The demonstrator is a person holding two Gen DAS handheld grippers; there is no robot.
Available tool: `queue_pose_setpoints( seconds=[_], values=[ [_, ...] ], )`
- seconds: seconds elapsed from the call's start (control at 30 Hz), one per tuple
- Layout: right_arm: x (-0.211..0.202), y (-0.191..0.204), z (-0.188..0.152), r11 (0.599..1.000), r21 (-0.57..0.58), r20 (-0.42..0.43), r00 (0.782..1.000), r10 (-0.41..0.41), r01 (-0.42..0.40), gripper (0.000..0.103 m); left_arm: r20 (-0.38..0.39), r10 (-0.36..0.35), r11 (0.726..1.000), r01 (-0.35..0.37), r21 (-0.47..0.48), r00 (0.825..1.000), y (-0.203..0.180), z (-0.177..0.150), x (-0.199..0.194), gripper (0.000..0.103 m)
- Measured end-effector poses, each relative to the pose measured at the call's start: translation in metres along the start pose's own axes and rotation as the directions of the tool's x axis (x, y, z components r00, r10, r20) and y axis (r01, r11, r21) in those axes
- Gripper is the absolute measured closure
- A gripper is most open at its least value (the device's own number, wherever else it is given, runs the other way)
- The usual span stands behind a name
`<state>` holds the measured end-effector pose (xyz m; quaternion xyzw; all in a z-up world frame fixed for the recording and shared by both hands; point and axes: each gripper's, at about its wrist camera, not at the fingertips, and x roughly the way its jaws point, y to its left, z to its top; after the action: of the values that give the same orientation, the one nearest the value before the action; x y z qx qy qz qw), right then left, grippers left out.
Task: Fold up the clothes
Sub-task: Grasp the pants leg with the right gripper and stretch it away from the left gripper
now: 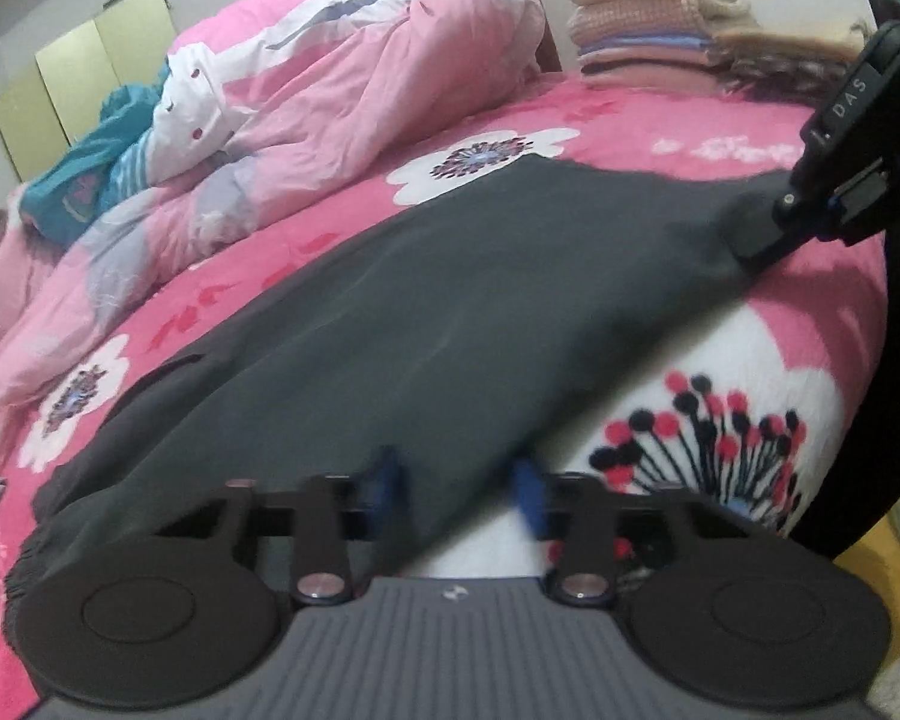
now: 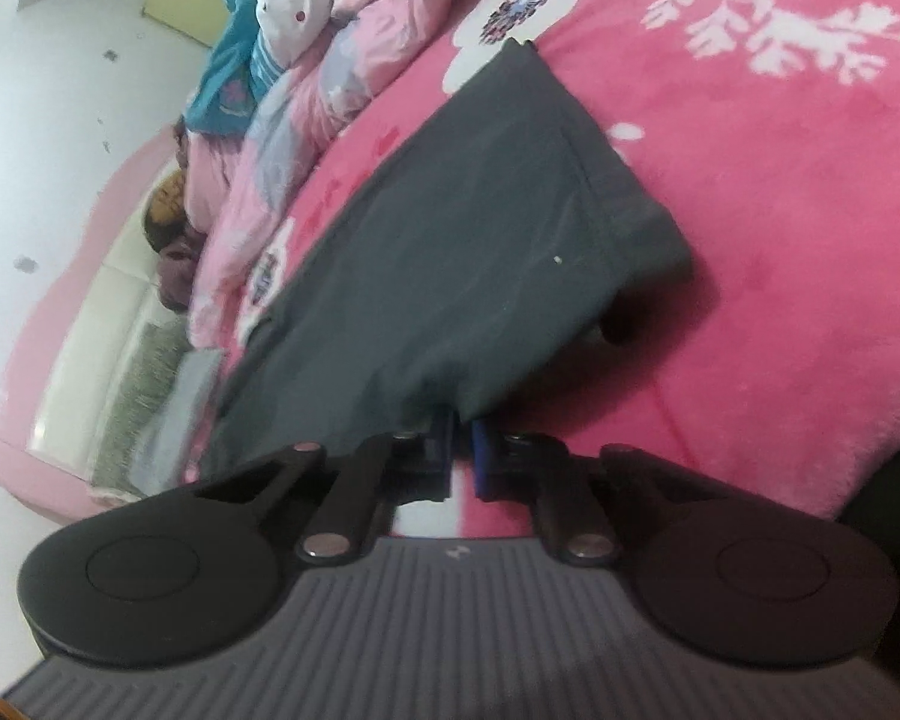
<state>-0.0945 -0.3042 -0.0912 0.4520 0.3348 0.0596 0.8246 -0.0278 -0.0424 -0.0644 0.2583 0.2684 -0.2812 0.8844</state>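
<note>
A pink floral bedspread (image 1: 660, 120) covers the bed, and a dark grey garment (image 1: 450, 300) lies stretched across it, its long axis running from the near-left elastic end toward the far right, where the right gripper (image 1: 762, 240) is clenched on its corner. The left gripper (image 1: 459, 483) sits at the cloth's near edge, its blue fingers (image 1: 528, 495) spread with fabric between them (whether they actually pinch it, I cannot tell). Folded clothes (image 1: 648, 30) are stacked far behind.

Dark grey garment (image 1: 450, 300): smooth matt cloth. Pink floral blanket (image 2: 780, 240): fuzzy fleece. Left gripper (image 1: 459, 492): matt black plastic, shiny metal pivot pins (image 1: 321, 587)
</note>
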Motion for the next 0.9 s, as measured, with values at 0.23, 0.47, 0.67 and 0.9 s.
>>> queue_pose_setpoints(
  seconds=[0.23,0.47,0.67,0.9],
  values=[
    [0.009,0.000,0.032,0.976,0.166,-0.002,0.990,0.140,-0.138,0.100,-0.006,-0.305,0.869,0.275,-0.411,0.952,0.096,0.026,0.025,0.097],
    [0.029,-0.006,0.063,0.943,0.265,0.054,0.980,0.193,-0.200,0.085,-0.002,-0.502,0.623,0.360,-0.695,0.865,0.161,0.011,0.084,0.097],
    [0.014,0.001,0.054,0.961,0.172,0.102,0.975,0.199,-0.214,0.066,0.009,-0.553,0.562,0.381,-0.734,0.833,0.167,0.002,0.100,0.096],
    [0.006,0.066,0.007,0.946,-0.313,0.041,0.994,0.105,-0.087,0.061,0.038,-0.605,0.467,0.393,-0.792,0.795,0.178,-0.005,0.112,0.096]
  ],
)
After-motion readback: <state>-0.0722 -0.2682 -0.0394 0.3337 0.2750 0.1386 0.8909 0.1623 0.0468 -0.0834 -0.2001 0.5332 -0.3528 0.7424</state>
